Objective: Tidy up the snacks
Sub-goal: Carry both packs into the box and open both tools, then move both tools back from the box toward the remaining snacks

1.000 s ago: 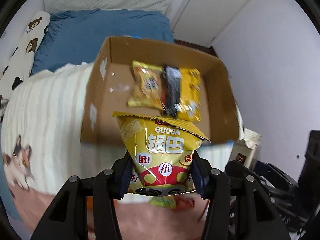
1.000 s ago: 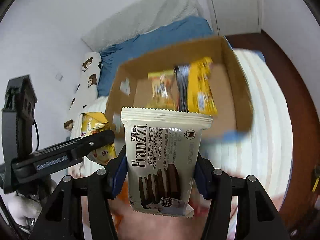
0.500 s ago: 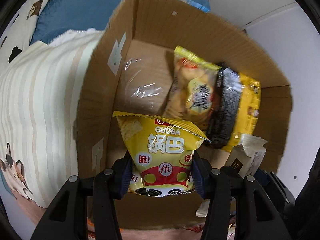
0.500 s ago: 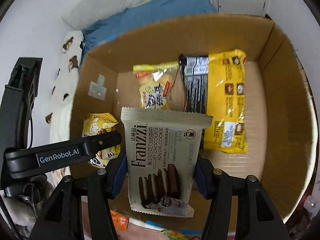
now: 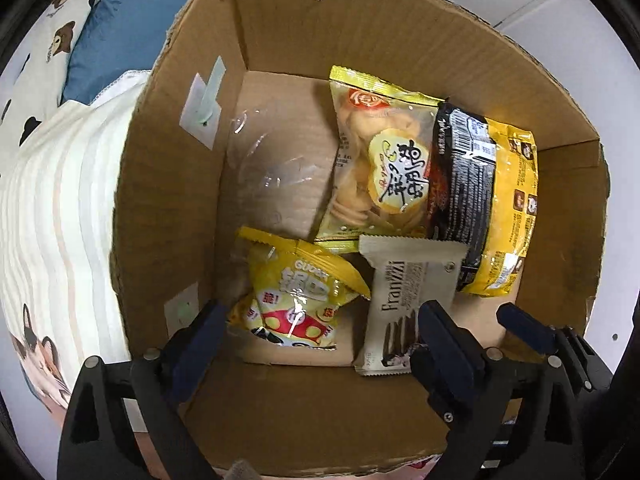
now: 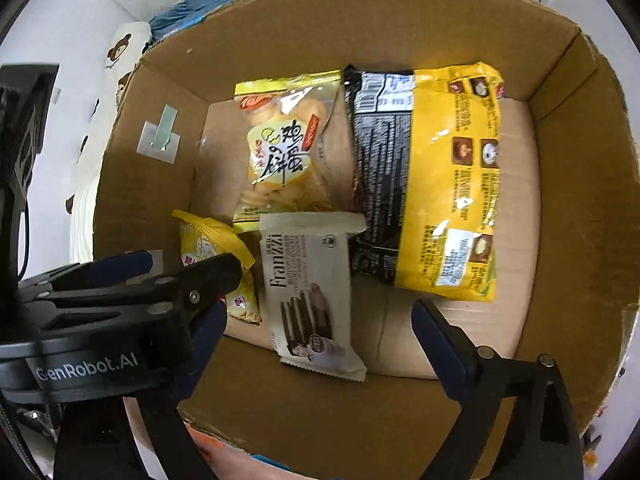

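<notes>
Looking down into the cardboard box, my left gripper has its jaws opening. The yellow Guoba bag lies on the box floor between its fingers, and the pads are off it. My right gripper is also opening, with the white Franzzi cookie packet lying loose below it. Farther in lie an egg biscuit bag and a black-and-yellow packet. The left gripper's body hides part of the Guoba bag in the right wrist view.
The box stands on a bed with a striped blanket. A blue pillow and a bear-print pillow lie beyond it. The box floor at the right and near the left wall is bare cardboard.
Both grippers came down into the box and opened. The Guoba bag and the Franzzi packet left the pads and now lie side by side on the box floor.
</notes>
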Available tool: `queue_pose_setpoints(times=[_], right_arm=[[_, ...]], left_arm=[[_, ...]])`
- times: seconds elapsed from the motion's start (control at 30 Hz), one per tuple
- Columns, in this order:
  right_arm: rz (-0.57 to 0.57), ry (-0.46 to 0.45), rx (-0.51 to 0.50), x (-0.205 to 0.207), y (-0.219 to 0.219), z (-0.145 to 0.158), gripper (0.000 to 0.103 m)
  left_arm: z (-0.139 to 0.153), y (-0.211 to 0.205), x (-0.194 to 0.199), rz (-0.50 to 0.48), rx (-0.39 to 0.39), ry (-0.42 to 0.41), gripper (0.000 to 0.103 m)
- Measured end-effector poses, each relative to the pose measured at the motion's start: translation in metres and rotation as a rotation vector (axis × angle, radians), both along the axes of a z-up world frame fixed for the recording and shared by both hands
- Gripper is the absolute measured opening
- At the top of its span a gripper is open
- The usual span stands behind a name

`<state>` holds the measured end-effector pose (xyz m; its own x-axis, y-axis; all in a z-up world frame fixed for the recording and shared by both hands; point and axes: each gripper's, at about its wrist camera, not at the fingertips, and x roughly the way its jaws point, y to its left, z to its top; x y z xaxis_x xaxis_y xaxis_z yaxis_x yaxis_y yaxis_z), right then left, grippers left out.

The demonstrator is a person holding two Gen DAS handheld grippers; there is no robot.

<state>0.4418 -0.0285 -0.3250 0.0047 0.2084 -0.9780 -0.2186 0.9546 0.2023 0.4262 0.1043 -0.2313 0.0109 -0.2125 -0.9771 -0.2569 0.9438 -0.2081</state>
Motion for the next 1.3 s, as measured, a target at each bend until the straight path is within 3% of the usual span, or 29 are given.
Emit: queue_pose_setpoints(times=[0.2, 0.43, 0.63, 1.03, 1.3], right_arm=[[-0.027, -0.027, -0.014, -0.007, -0.015, 0.015, 0.097], [-0.052, -0.136, -0.047, -0.028, -0.038, 0.051, 0.097], [-0.08, -0.256, -0.057, -0.06, -0.059, 0.088, 0.097], [-0.115, -0.443, -0.016, -0.132, -0.082, 0.148, 0.097], [-0.147, -0.448, 0.064, -0.174, -0.098, 0.169, 0.097]], left_arm=[[0.013, -0.004, -0.011, 0.002, 0.023, -0.041, 0.098], [0.055, -0.008, -0.043, 0.011, 0.091, -0.19, 0.098], [0.096, -0.017, -0.083, 0.005, 0.205, -0.344, 0.098], [0.157, -0.038, -0.143, -0.01, 0.267, -0.56, 0.098], [0.184, -0.046, -0.186, -0.006, 0.245, -0.622, 0.098]])
